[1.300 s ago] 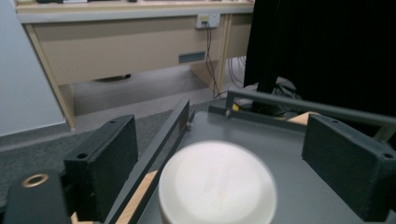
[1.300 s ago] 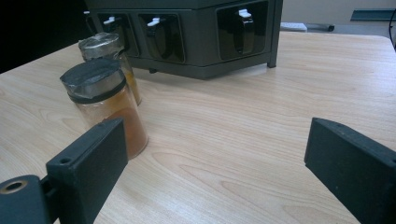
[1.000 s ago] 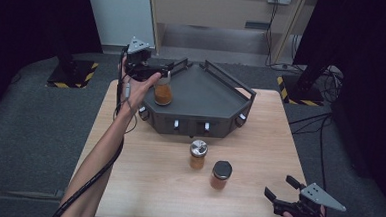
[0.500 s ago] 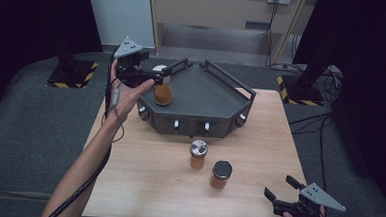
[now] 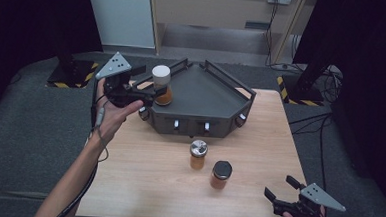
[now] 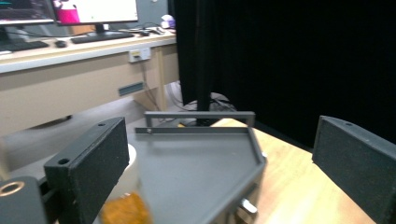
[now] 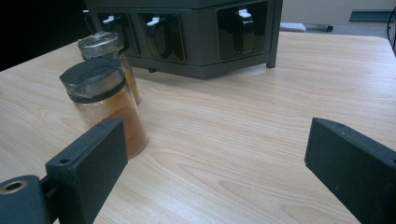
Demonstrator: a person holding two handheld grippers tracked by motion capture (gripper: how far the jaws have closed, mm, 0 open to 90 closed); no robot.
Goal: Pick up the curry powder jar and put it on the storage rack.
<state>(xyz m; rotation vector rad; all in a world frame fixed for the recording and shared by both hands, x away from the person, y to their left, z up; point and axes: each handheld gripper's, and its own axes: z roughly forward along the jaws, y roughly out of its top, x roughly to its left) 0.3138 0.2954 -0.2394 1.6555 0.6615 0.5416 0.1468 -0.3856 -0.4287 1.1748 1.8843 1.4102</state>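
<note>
Dark curtains and grey carpet surround a pale wooden surface (image 5: 142,176) that carries a dark grey wedge-shaped rack (image 5: 201,96) at its far side. On the rack's top, near its left corner, stands a white-capped jar (image 5: 162,85) of orange powder. My left claw (image 5: 149,92) sits just beside it with jaws spread wide; they have just been opening, and the jar rests off to one side of them, not between them. My right claw (image 5: 283,189) hovers low near the surface's near right corner, jaws wide apart on nothing. Two more jars stand between rack and me: a silver-lidded jar (image 5: 198,154) and a black-lidded jar (image 5: 221,174). I judge these jars light, stiff, smooth and probably breakable, so I would grip the body below the lid, squarely and gently.
</note>
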